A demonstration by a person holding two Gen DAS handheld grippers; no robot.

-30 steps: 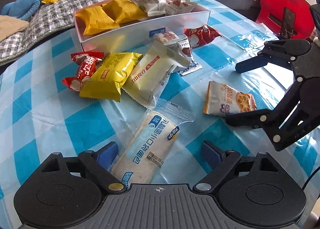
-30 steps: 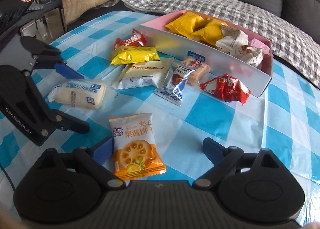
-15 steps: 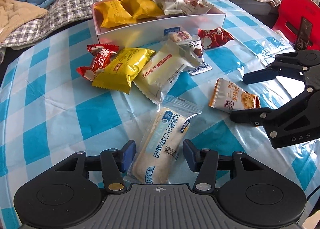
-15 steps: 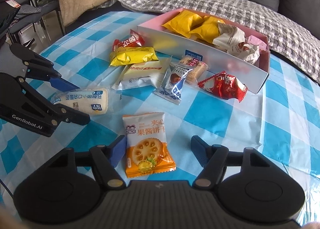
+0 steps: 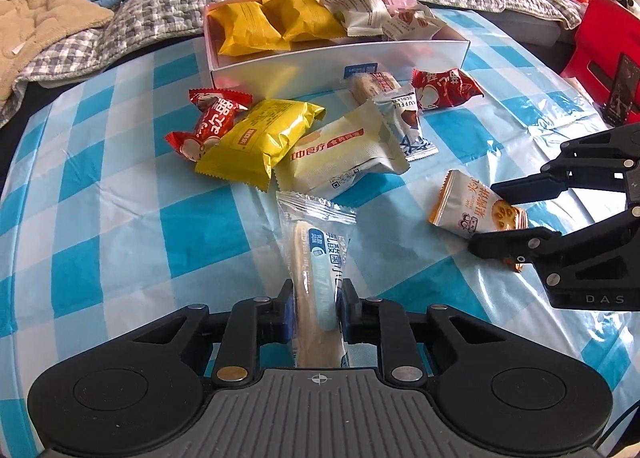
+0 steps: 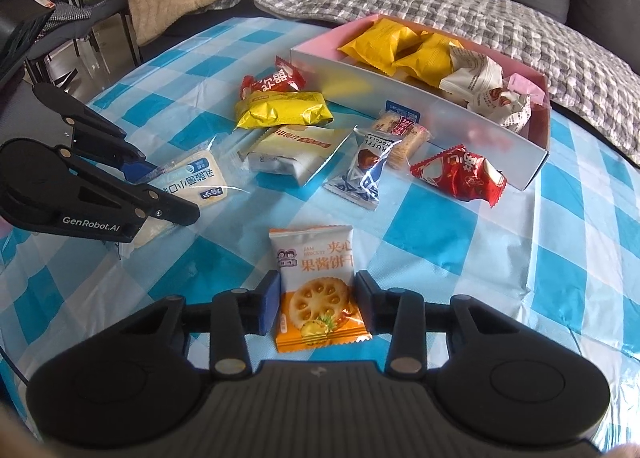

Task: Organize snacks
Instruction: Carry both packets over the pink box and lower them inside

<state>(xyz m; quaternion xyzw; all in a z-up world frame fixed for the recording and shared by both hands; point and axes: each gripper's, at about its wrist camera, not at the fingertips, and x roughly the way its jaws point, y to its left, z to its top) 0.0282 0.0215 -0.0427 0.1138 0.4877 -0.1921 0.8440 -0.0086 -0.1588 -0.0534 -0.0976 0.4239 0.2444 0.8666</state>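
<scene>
Left wrist view: we see left gripper (image 5: 314, 308) closing, pads squeezing clear-wrapped cream bar (image 5: 316, 278) on checked tablecloth (image 5: 100, 186); snack box (image 5: 340, 54) beyond loose packets.

Right wrist view: we see right gripper (image 6: 316, 306) closing around jam biscuit packet (image 6: 318, 290); packet lies flat between pads, contact unclear. Box (image 6: 420, 118) upper right.

My bench (image 5: 120, 186), under a blue-and-white checked cloth, carries a white box (image 5: 336, 58) at its far side, with loose snack packets (image 5: 260, 138) just before it and a jam biscuit packet (image 6: 316, 290) nearer me.
</scene>
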